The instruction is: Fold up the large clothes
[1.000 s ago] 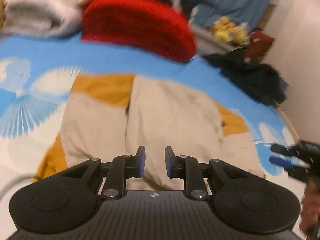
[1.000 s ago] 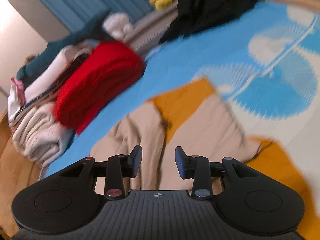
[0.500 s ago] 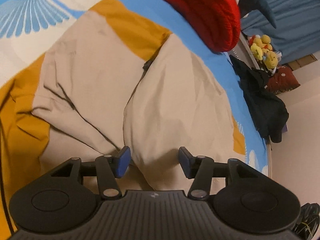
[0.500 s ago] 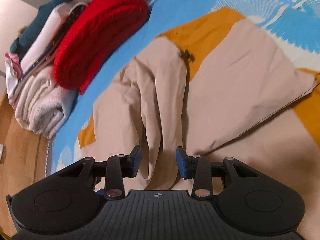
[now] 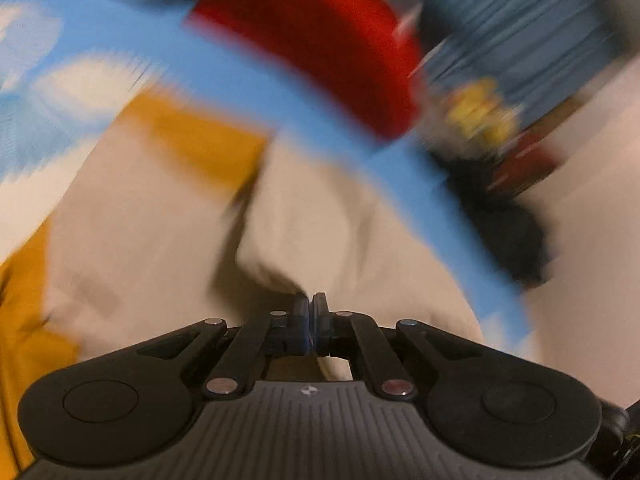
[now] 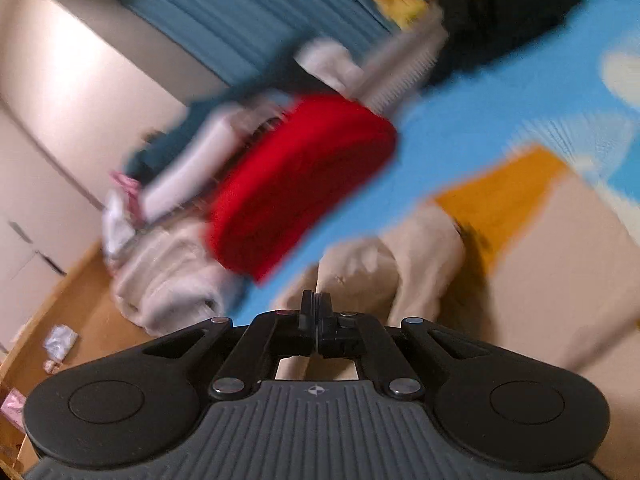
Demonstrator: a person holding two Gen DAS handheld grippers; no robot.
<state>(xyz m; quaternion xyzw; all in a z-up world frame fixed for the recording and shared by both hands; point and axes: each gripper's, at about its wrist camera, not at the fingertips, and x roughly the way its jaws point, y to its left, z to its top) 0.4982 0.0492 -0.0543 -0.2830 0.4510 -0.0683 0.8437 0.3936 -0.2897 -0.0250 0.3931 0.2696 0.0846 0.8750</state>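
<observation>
A beige garment point(image 5: 152, 240) lies crumpled on the blue, white and orange bedspread point(image 5: 248, 76). It also shows in the right wrist view point(image 6: 560, 272). My left gripper point(image 5: 310, 304) is shut on a fold of the beige garment near its close edge. My right gripper point(image 6: 316, 302) is shut on another edge of the same garment, where the cloth point(image 6: 360, 268) rises to the fingertips. Both views are blurred by motion.
A folded red knit point(image 5: 320, 36) lies on the bed beyond the garment, also in the right wrist view point(image 6: 296, 184). Pale folded laundry point(image 6: 168, 280) sits beside it. Dark clothes point(image 5: 512, 232), yellow toys point(image 5: 476, 108) and blue curtains point(image 6: 248, 28) stand at the back.
Both grippers have closed from open onto the beige garment's near edge. Both cameras have tilted up and are moving, so the room behind shows.
</observation>
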